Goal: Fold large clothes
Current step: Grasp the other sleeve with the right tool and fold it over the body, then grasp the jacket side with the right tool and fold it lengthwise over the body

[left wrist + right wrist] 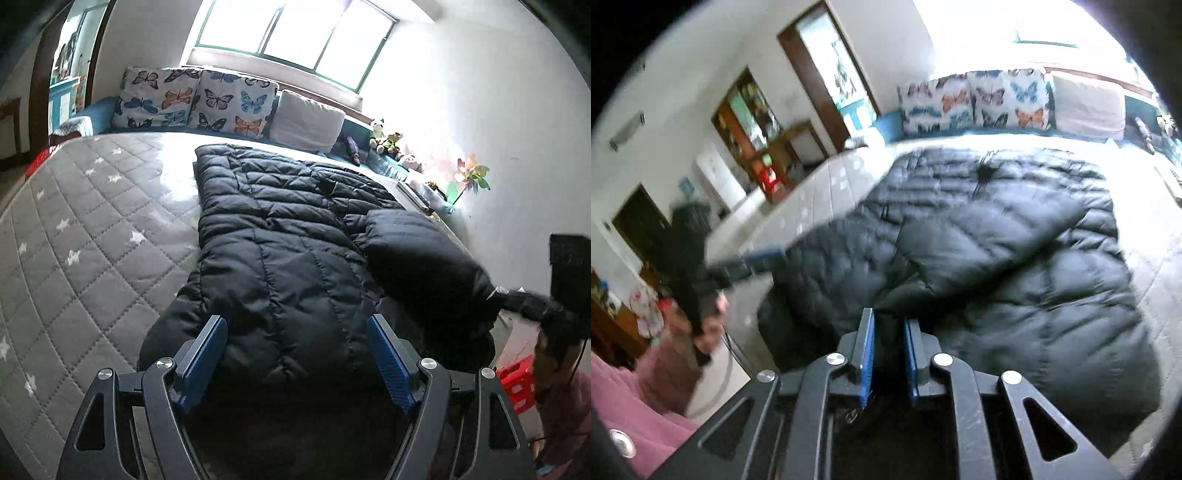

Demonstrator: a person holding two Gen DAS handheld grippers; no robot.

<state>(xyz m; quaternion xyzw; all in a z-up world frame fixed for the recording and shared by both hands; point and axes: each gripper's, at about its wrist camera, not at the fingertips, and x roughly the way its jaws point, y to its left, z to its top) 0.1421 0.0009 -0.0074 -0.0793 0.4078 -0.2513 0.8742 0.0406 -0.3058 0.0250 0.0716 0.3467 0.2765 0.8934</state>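
Sunlit bedroom, with a grey star-quilted mattress (92,221) running from near the camera toward a bright window (295,33). Propped at the far end: two butterfly cushions (184,99) and a plain pale pillow (306,120), with plush toys (386,138) and a coloured pinwheel (471,177) by the white wall.

Spread flat along the mattress: a black puffer jacket (277,240), its near edge reaching the bed's near end. Drawn in diagonally over the jacket's body: one sleeve (417,251), the cuff end raised off the quilt.

Left gripper (297,354) released, blue pads spread wide over the jacket's near hem and pressing on nothing. Seen from the right wrist view as a blurred dark shape beside the bed, gripped by a hand (711,325) emerging from pink clothing (646,376).

Right gripper (888,350) pinched narrow, dark fabric of the sleeve's cuff caught between its pads. Seen from the left wrist view at the sleeve's tip, much blurred.
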